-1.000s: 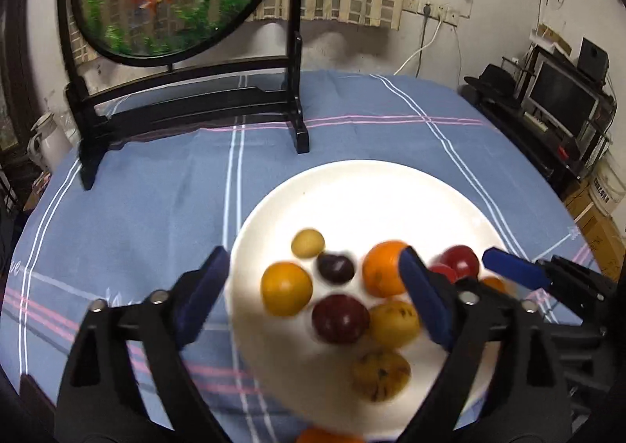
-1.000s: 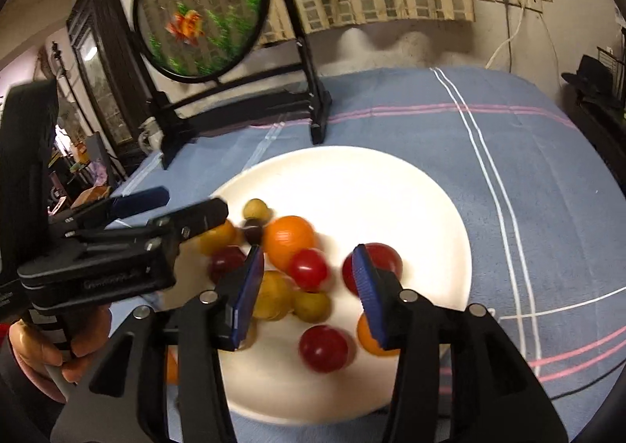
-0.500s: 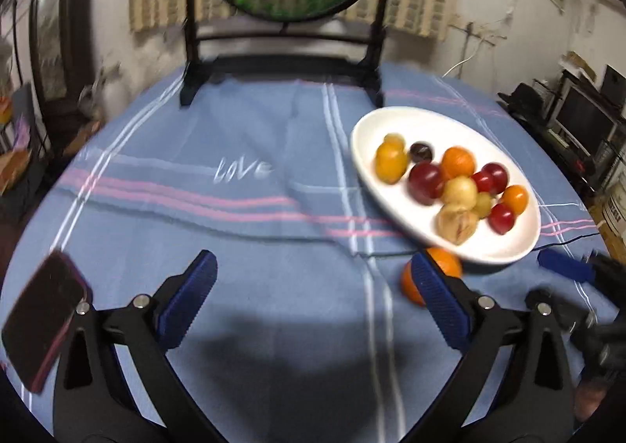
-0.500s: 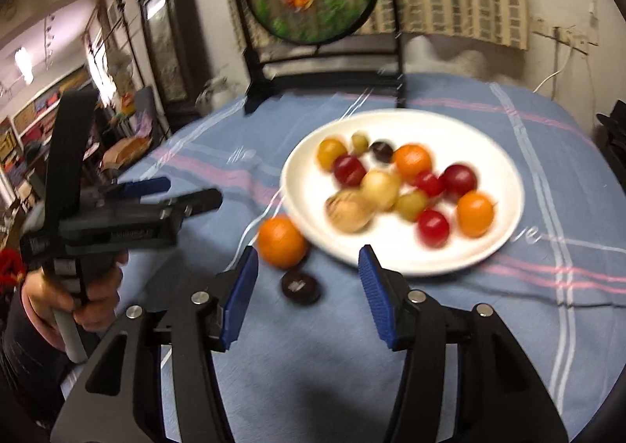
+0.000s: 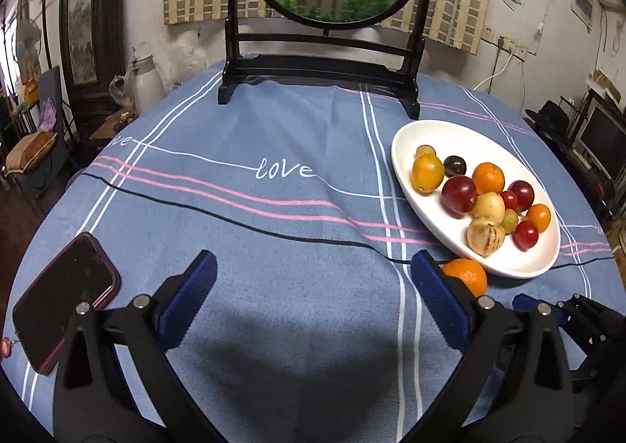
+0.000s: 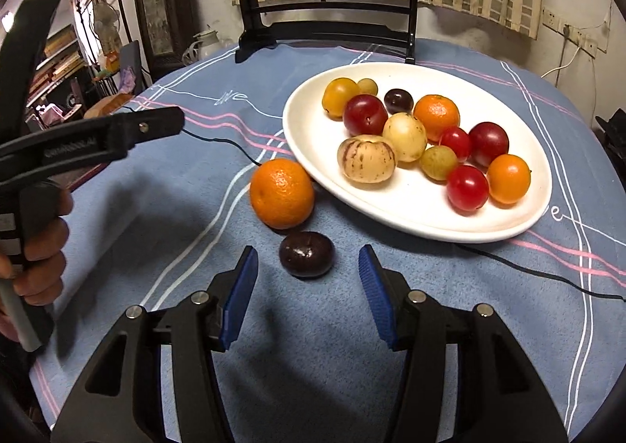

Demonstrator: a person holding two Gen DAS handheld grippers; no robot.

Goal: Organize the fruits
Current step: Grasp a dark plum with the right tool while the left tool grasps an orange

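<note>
right gripper (image 6: 308, 288) released, small dark purple plum (image 6: 306, 254) just ahead | left gripper (image 5: 309, 304) released | risk: we nudge plum, it rolls into round orange tangerine (image 6: 281, 193)

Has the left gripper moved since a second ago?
Yes. The left gripper has pulled back off the white plate: a second ago its fingers straddled the fruit, and now the plate lies ahead to its right, beside the loose orange.

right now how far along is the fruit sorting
Mostly done: most fruit already sits on the white plate. Nothing is in hand; the left gripper and right gripper are both open. Left: the orange and dark plum lie on the cloth beside the plate.
</note>
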